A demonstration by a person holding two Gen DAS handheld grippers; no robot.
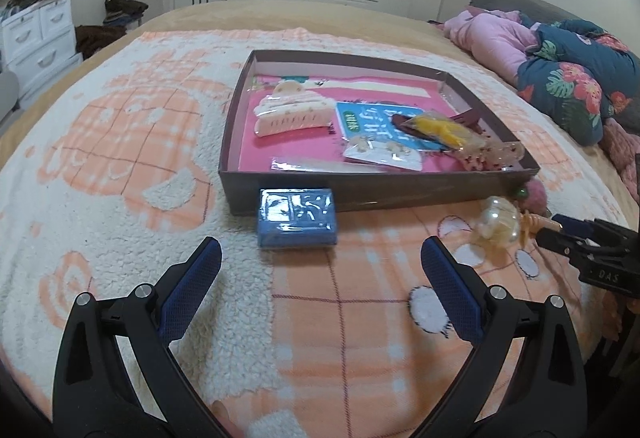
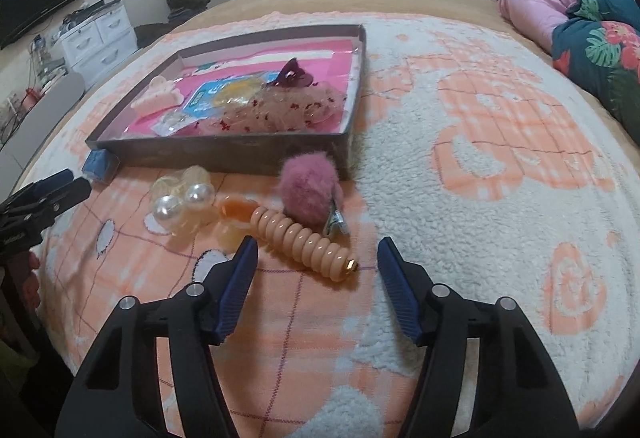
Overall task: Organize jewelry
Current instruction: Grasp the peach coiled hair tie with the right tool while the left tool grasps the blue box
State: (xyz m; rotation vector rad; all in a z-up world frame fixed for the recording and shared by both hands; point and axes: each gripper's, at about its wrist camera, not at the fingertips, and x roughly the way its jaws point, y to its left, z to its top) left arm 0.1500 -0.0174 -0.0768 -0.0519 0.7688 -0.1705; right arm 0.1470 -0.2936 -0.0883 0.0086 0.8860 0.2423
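Fingers on my left gripper (image 1: 320, 250) and right gripper (image 2: 314, 248) stand apart, empty. Box (image 1: 360, 193) at 12 o'clock holds several pieces; spiral hair tie (image 2: 304, 244), pompom (image 2: 310, 193), pearl clip (image 2: 182, 201) remain outside.

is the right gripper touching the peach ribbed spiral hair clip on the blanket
Apart. The right wrist view shows the right gripper open, its blue pads either side of the peach ribbed spiral hair clip, with blanket visible between each pad and the clip.
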